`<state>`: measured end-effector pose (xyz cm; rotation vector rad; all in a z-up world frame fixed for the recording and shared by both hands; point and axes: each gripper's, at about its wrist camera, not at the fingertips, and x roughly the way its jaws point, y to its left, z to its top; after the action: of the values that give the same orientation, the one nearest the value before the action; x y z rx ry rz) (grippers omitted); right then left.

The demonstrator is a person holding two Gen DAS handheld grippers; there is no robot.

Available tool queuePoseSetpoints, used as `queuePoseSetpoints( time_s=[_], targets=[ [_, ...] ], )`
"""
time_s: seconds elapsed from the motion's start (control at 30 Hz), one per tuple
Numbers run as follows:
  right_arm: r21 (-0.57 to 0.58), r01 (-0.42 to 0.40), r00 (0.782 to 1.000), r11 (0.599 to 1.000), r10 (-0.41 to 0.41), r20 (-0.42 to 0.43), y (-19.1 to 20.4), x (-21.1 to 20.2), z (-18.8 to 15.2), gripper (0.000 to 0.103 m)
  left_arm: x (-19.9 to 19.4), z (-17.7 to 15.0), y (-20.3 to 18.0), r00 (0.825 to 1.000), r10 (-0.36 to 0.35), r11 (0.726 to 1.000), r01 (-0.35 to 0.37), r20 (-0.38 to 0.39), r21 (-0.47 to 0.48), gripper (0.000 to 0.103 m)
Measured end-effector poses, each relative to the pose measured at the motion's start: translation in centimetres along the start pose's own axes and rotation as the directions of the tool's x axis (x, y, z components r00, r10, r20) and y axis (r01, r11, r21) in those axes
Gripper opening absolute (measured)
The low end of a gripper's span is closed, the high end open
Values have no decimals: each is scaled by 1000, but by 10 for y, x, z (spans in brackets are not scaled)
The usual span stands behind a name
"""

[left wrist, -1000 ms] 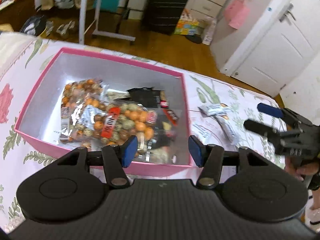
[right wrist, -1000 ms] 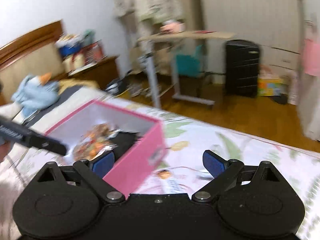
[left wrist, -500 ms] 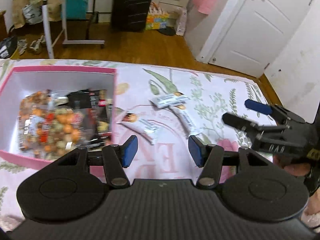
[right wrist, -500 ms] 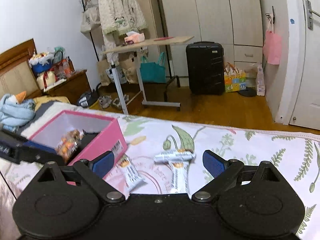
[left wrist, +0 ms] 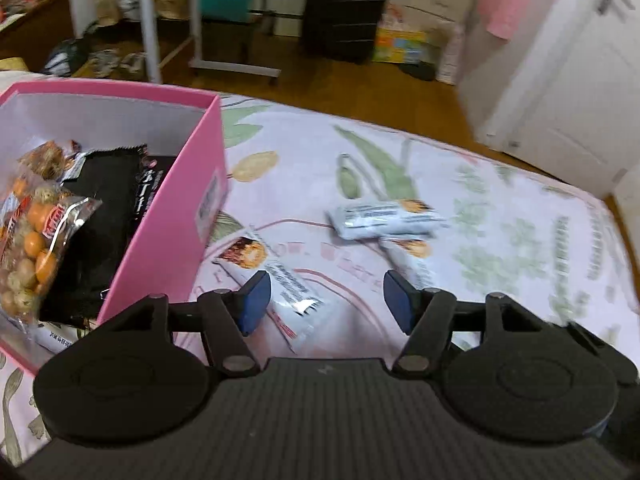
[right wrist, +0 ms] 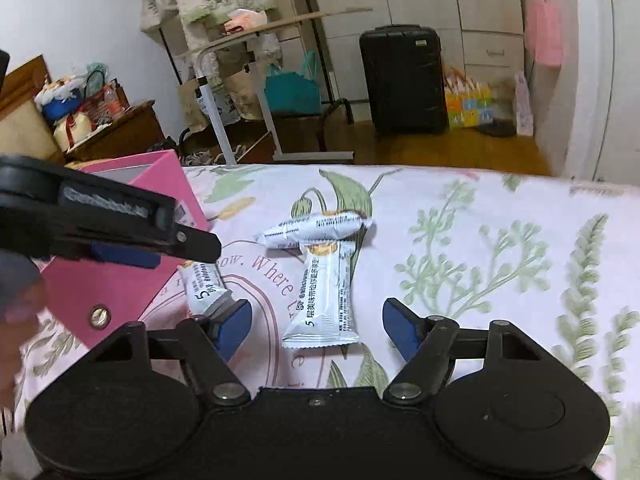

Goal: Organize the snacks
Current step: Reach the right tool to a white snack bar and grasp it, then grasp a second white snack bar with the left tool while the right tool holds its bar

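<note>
Having swung away from the pink box (left wrist: 168,216) at left frame toward three white snack bars on the bedsheet (right wrist: 480,216), left gripper (left wrist: 324,300) opening over nearest bar (left wrist: 280,276), right gripper (right wrist: 316,326) closing, still empty, around middle bar (right wrist: 324,300), pickup near.

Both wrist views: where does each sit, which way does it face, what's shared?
Left wrist: on the left tool, angled down at the bedspread beside the pink box; jaws opening, nothing between them.
Right wrist: on the right tool, facing the room over the snack bar; left tool crosses at left; jaws closing.
Shared: box, three bars, black suitcase.
</note>
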<state>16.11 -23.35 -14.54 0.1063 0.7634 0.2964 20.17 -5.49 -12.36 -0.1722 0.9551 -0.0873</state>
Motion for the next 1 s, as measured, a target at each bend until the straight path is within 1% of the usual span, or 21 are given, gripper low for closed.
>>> queuePoseSetpoints(
  time_s=[0.07,0.13,0.2,0.27,0.3,0.33,0.37,0.43,0.5,0.57,0.6,0.7,0.83,0.9,1.0],
  targets=[
    [-48,25,1000,999,-24,11,5,12,-3,76,12,-2,-1,998,61,998,-61,8,3,63],
    [-81,39,999,996,-38,8,8,24,-4,76,24,-3,1,995,102,995,-102,2,-12,64],
    [-90,45,999,995,-45,-4,9,33,-4,75,34,-5,4,989,150,988,-150,3,-36,69],
    [-77,38,999,996,-40,-20,9,41,-5,65,44,-9,4,988,153,987,-153,0,-42,71],
    [-84,67,997,994,-69,-21,10,43,-7,57,48,-10,4,987,158,986,-158,-7,-45,71],
    [-96,95,995,991,-96,-14,13,42,-8,49,51,-11,6,987,159,986,-159,-12,-54,71],
    [-101,113,993,988,-115,-12,16,40,-8,46,54,-13,7,988,153,986,-154,-15,-66,71],
    [-93,124,992,988,-126,-12,17,34,-10,45,58,-15,11,987,157,985,-158,-26,-69,65],
    [-82,124,992,989,-124,-2,17,26,-15,45,55,-19,12,987,161,985,-161,-5,-56,52],
    [-82,126,992,989,-126,0,19,18,-21,45,49,-21,13,990,141,989,-141,-8,-40,45],
    [-84,122,992,989,-123,-3,21,14,-23,45,46,-22,14,991,136,990,-136,-9,-31,43],
    [-77,127,992,989,-128,-13,27,3,-28,45,39,-24,14,992,122,992,-122,-16,-7,39],
    [-102,154,987,983,-157,-23,37,-9,-32,43,30,-29,15,995,101,995,-101,-24,0,37],
    [-83,153,988,985,-155,-12,36,-16,-32,43,23,-30,14,995,91,996,-91,-26,10,34],
    [-51,143,990,988,-143,2,34,-26,-34,43,12,-33,9,997,70,997,-69,-18,35,33]
  ],
)
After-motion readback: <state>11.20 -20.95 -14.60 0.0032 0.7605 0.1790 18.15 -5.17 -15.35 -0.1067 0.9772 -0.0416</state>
